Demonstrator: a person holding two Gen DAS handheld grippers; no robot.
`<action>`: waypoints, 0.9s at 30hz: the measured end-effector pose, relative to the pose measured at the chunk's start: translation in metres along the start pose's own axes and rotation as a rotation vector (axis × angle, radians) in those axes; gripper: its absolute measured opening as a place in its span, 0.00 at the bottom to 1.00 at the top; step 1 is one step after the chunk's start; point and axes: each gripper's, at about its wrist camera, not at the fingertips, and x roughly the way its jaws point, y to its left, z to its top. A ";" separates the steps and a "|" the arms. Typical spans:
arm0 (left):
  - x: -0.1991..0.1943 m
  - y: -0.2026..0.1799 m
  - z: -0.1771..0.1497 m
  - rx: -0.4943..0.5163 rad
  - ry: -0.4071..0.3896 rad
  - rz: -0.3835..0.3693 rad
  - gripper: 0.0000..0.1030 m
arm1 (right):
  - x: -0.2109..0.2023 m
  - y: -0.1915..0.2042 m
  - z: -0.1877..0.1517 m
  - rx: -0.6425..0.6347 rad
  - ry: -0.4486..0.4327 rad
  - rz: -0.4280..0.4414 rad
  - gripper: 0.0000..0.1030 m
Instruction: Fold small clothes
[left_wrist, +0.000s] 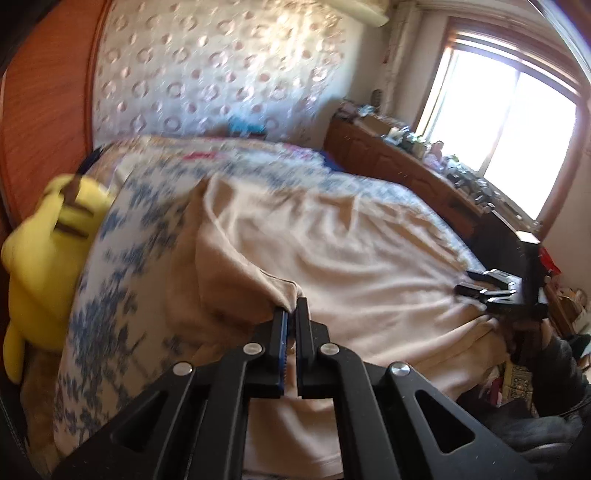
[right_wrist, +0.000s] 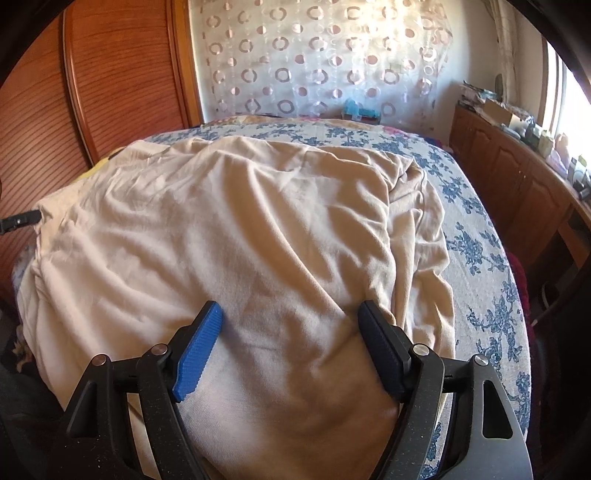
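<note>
Beige garment (right_wrist: 229, 229) spread over most of bed w/ blue-floral cover (right_wrist: 480, 236), wrinkled, near hem running off the bed's near edge and cut by the frame bottom. One sleeve (right_wrist: 421, 236) bunched toward the bed's right edge; far edge of the cloth short of the bed's head end.

Left gripper (left_wrist: 291, 314) pressed together, pinching a raised fold of the garment at its left edge; fold lifted into a peak off the cover. Blue pad barely visible between the closed jaws; amount of cloth caught inside hidden by the fingers. Left-wrist view motion-blurred, esp. cover pattern and background. In right-wrist view only a black fingertip of this tool seen at far left, rest cut off.

Right gripper (right_wrist: 291, 325) spread wide, one blue ribbed pad (right_wrist: 199, 350) and one dark pad facing each other over the near part of the garment; contact w/ cloth hard to judge, nothing pinched.

Yellow plush toy (left_wrist: 48, 251) at the bed's left edge, partly under the cover, blurred. Wood cabinet (right_wrist: 517, 184) along the right side, clutter on top too small to identify.
</note>
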 end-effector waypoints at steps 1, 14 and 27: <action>-0.002 -0.007 0.006 0.018 -0.011 -0.002 0.00 | -0.001 -0.001 0.000 0.009 -0.003 0.008 0.75; -0.002 0.009 0.011 0.046 0.045 0.204 0.21 | -0.009 -0.013 0.000 0.054 -0.021 0.035 0.76; 0.001 0.054 -0.056 -0.078 0.175 0.278 0.38 | -0.006 -0.008 -0.001 0.032 -0.017 0.024 0.76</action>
